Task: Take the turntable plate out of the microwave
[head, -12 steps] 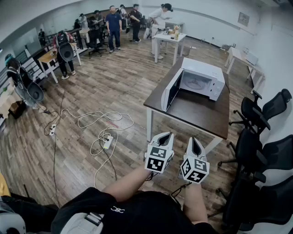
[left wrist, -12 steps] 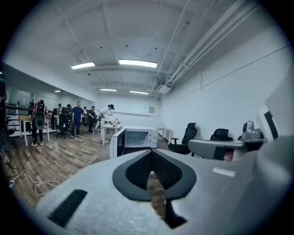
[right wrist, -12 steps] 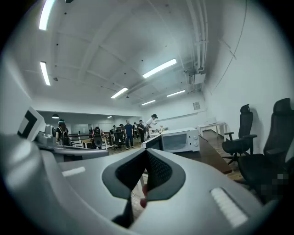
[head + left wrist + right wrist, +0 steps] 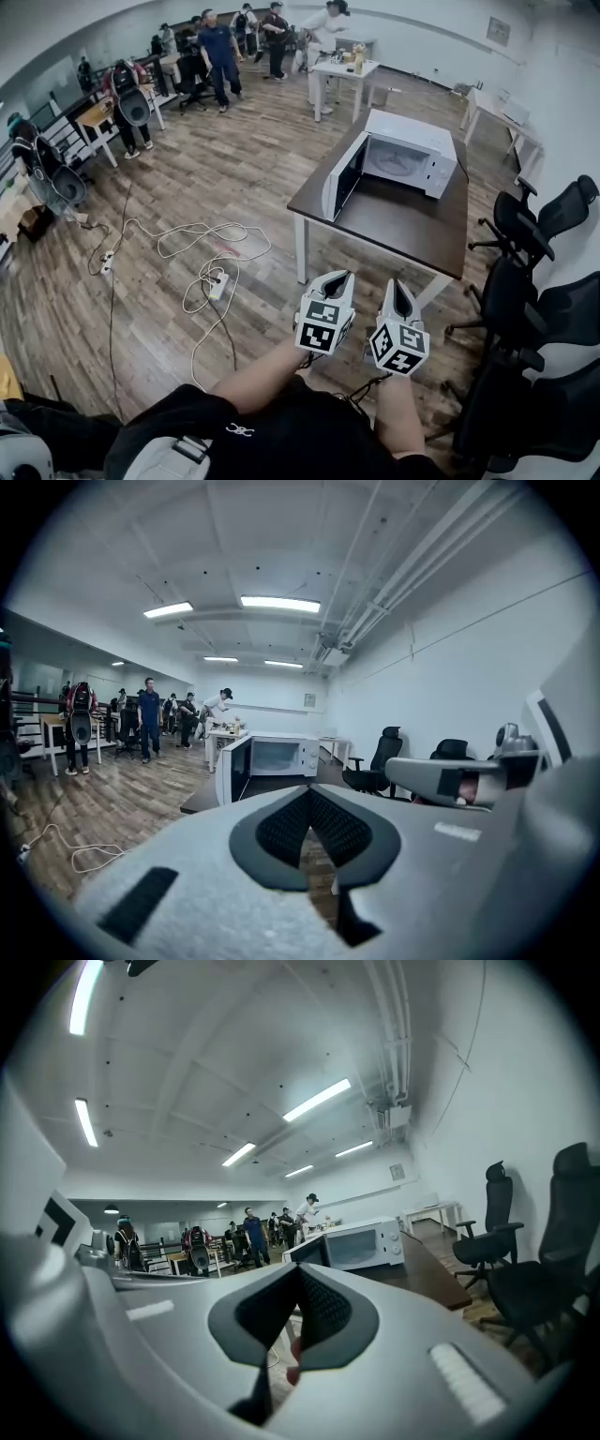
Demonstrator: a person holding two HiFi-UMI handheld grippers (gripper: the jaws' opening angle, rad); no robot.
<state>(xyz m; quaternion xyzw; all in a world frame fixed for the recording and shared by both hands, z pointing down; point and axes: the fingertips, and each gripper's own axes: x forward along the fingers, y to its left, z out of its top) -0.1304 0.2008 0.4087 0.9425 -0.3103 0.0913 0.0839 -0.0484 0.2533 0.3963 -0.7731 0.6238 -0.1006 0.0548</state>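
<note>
Glass, I'd guess, heavy, slick, breakable: my left gripper (image 4: 341, 277) and right gripper (image 4: 401, 287), both closed empty, should pinch the plate's rim, well ahead inside the microwave (image 4: 412, 148).

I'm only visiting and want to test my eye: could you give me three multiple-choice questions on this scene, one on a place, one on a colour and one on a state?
1. Where does the microwave stand?
A) on a shelf
B) on the dark table
C) on a stove

2. What colour is its casing?
A) red
B) black
C) white

3. How is its door?
A) open
B) shut
C) removed

Answers:
1 B: it sits on the tabletop, toward the far end.
2 C: its top and sides are white.
3 A: in the head view the door swings out to the left, baring the cavity.
</note>
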